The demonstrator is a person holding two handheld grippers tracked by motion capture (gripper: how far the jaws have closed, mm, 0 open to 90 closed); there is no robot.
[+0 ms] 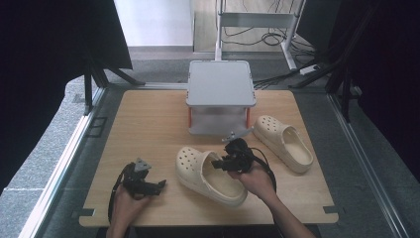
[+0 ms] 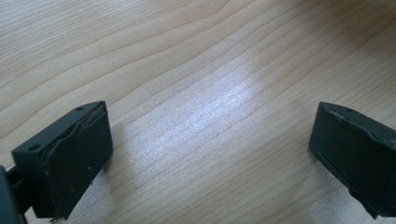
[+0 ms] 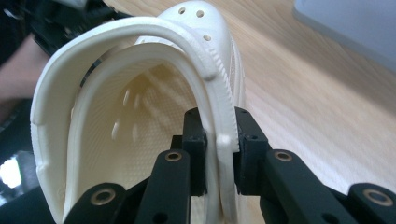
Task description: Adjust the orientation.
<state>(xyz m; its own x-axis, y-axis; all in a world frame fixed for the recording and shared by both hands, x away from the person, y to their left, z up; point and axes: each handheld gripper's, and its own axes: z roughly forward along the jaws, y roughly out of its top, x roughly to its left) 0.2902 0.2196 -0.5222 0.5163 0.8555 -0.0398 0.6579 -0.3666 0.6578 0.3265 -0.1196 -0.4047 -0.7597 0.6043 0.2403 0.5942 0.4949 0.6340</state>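
Observation:
Two cream clogs lie on the wooden table (image 1: 148, 119). The near clog (image 1: 195, 168) sits at the front centre, toe to the left. My right gripper (image 1: 220, 163) is shut on its side wall; in the right gripper view the jaws pinch the cream rim (image 3: 223, 140), one jaw inside the clog (image 3: 140, 116) and one outside. The other clog (image 1: 285, 141) rests apart at the right. My left gripper (image 1: 157, 186) is held low at the front left, open, with bare wood (image 2: 210, 116) between its pads (image 2: 77, 158).
A grey two-level stand (image 1: 220, 82) with orange posts stands at the back centre, just behind the near clog and the right hand. Black curtains flank the table. Cables lie on the floor beyond it.

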